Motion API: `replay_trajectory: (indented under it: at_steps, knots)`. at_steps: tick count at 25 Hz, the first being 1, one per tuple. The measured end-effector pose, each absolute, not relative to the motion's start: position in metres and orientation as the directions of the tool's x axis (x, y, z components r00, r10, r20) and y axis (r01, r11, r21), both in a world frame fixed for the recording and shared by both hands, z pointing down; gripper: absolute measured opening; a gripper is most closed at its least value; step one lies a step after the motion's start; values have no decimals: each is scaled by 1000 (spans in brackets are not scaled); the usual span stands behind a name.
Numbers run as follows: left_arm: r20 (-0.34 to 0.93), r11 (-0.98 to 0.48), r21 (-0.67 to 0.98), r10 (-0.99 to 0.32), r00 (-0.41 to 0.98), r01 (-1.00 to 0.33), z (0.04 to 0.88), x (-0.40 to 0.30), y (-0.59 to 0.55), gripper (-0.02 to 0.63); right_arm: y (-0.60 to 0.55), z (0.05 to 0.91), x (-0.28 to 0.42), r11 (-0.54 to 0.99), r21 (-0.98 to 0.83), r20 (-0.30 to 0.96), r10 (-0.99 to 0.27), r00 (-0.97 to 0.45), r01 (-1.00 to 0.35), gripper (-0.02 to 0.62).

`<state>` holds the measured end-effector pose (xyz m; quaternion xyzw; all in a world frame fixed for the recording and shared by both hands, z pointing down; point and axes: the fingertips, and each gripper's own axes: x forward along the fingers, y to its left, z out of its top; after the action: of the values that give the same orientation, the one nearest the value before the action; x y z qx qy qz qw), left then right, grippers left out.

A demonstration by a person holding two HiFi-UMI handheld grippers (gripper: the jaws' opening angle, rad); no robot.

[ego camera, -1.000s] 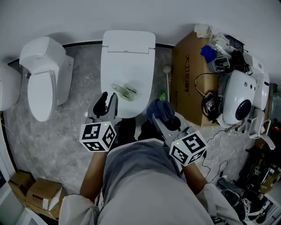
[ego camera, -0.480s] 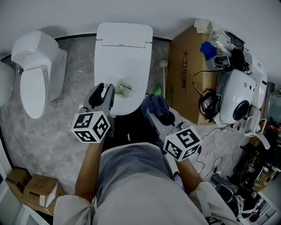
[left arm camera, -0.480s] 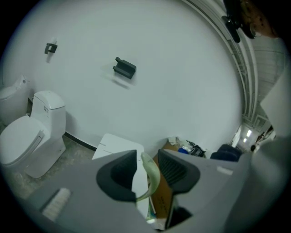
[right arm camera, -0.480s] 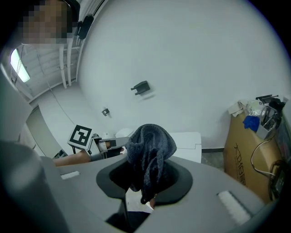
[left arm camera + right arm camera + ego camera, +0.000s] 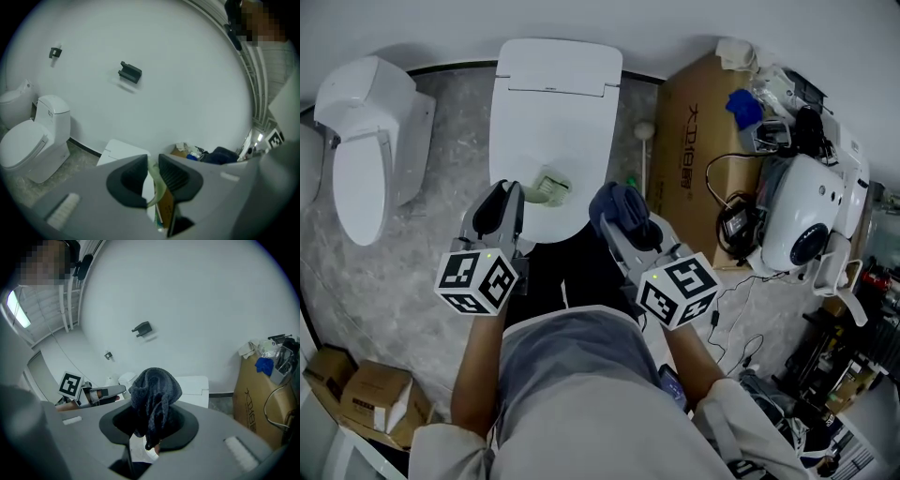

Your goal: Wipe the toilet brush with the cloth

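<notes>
A pale green toilet brush [image 5: 547, 187] lies on the closed white toilet lid [image 5: 558, 103], near its front edge. My left gripper [image 5: 508, 193] is at the brush's near end. In the left gripper view its jaws stand close together, with a pale green strip of the brush [image 5: 156, 187] between them. My right gripper [image 5: 620, 221] is to the right of the toilet's front, shut on a bunched dark blue cloth [image 5: 614, 202]. In the right gripper view the cloth [image 5: 154, 390] stands up out of the jaws. Cloth and brush are apart.
A second white toilet [image 5: 366, 159] stands at the left. A cardboard box [image 5: 689, 141], a white-knobbed stick [image 5: 644, 131] and a white appliance [image 5: 806, 216] with cables crowd the right. Small cardboard boxes [image 5: 375, 403] sit on the grey floor at lower left.
My left gripper has moved forward to the brush's near end and closed on it. The right gripper with the cloth has come slightly forward and left.
</notes>
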<state>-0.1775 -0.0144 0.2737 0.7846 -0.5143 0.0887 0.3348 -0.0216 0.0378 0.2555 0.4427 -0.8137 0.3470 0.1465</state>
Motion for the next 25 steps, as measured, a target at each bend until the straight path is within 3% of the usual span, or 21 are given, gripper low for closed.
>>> replay_trajectory:
  at_steps: [25]
  knots:
    - [467,-140,448,-806,364,-883,281,-178,-23,0,-7,341,-46,444,-510,538,-503,-676,-736,101]
